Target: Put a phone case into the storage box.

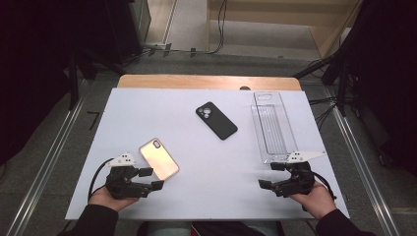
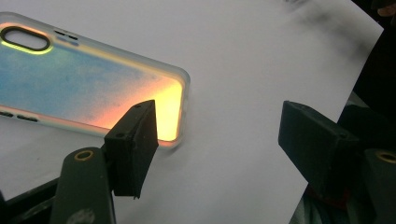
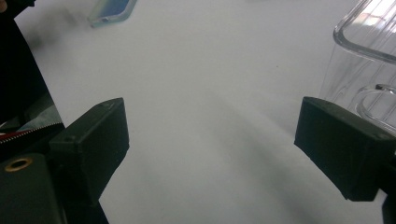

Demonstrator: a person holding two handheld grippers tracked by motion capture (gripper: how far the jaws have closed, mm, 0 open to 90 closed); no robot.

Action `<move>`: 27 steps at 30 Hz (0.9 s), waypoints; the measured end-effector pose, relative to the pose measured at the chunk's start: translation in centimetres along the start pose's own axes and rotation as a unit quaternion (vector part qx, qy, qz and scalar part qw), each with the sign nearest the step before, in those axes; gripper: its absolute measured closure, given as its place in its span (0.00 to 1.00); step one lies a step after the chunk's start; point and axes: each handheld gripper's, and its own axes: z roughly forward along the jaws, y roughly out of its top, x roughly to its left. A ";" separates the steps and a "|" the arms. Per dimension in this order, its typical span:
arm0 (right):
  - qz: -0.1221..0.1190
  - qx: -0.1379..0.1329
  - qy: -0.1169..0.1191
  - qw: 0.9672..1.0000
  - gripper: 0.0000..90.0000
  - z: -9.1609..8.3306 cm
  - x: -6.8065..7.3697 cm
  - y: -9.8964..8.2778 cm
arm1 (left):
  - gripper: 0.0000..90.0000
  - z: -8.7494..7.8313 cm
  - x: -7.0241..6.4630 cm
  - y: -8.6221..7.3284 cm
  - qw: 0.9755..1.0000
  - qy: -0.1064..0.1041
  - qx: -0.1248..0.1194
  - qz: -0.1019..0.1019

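An iridescent phone case [image 1: 158, 158] lies flat at the front left of the white sheet [image 1: 147, 113], camera cutout pointing away. My left gripper [image 1: 151, 179] sits just in front of it and is open. In the left gripper view the case [image 2: 93, 88] glows blue to orange, and one jaw stands over its near corner; between the jaws of the left gripper [image 2: 219, 126] lies bare sheet. A black phone case [image 1: 216, 120] rests near the middle. My right gripper [image 1: 270, 175] is open at the front right, with nothing between the jaws [image 3: 210, 126].
A clear plastic tray [image 1: 273, 125] lies lengthwise at the right, its near end just beyond the right gripper; it appears as curved clear walls [image 3: 364, 46]. The wooden table edge [image 1: 206, 81] runs along the back. Cables cross the floor behind.
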 end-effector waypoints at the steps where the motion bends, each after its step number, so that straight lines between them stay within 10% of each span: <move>1: -0.001 0.000 -0.001 1.000 0.09 0.0 0.0 0.0 | 0.32 0.0 0.0 0.0 1.000 0.000 0.000 0.000; 24: -0.001 0.002 -0.006 1.000 0.09 -0.1 0.1 -0.1 | 0.25 -1.9 2.1 0.1 0.996 0.077 -0.022 -0.040; 27: -0.001 0.003 -0.006 1.000 0.09 -0.1 0.1 -0.1 | 0.40 -2.3 2.7 0.2 0.994 0.092 -0.006 -0.059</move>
